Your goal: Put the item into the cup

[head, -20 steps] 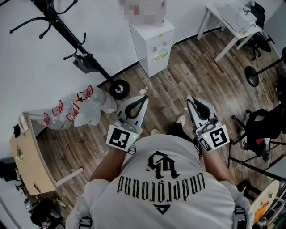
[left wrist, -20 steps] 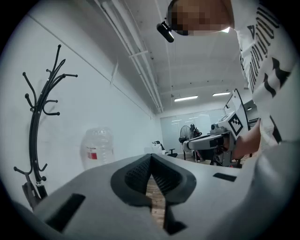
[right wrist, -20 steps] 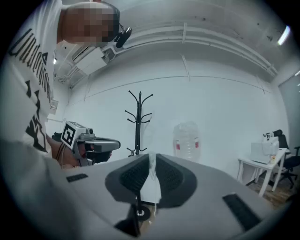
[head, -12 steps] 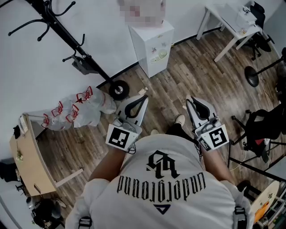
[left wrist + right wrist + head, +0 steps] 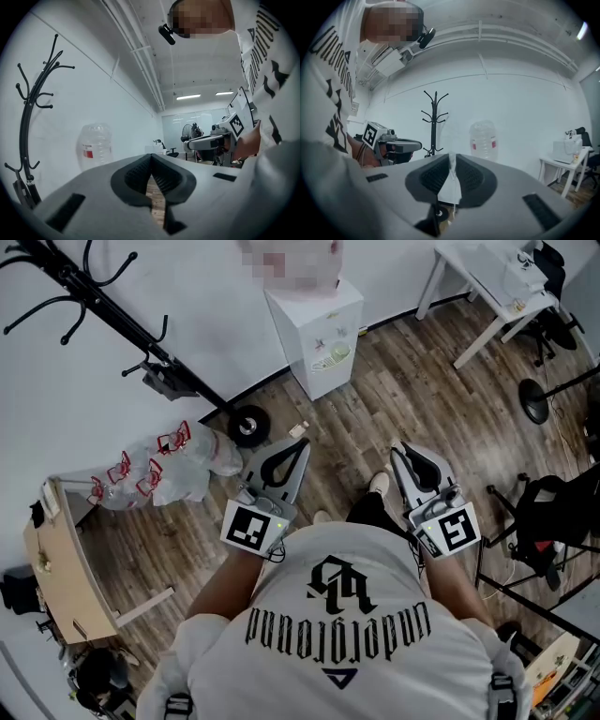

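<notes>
No cup and no item shows in any view. I stand on a wooden floor and hold both grippers level before my chest. My left gripper [image 5: 302,444] has its tips together and nothing between them; in its own view the left gripper [image 5: 151,155] points along a white wall. My right gripper [image 5: 397,448] is also shut and empty, and the right gripper [image 5: 451,157] faces the wall with only a thin sliver between its pads. Each gripper view also catches the other gripper, the right gripper [image 5: 220,138] and the left gripper [image 5: 393,146].
A white cabinet [image 5: 317,334] with a large water bottle [image 5: 483,140] stands against the wall ahead. A black coat rack [image 5: 112,287] and plastic bags [image 5: 169,465] are at the left, a wooden desk [image 5: 56,568] nearer left, a white table [image 5: 487,296] and black stands [image 5: 544,512] at the right.
The head view has shifted slightly, so the room has slid a little in the picture. Both grippers keep the same pose and the same jaws.
</notes>
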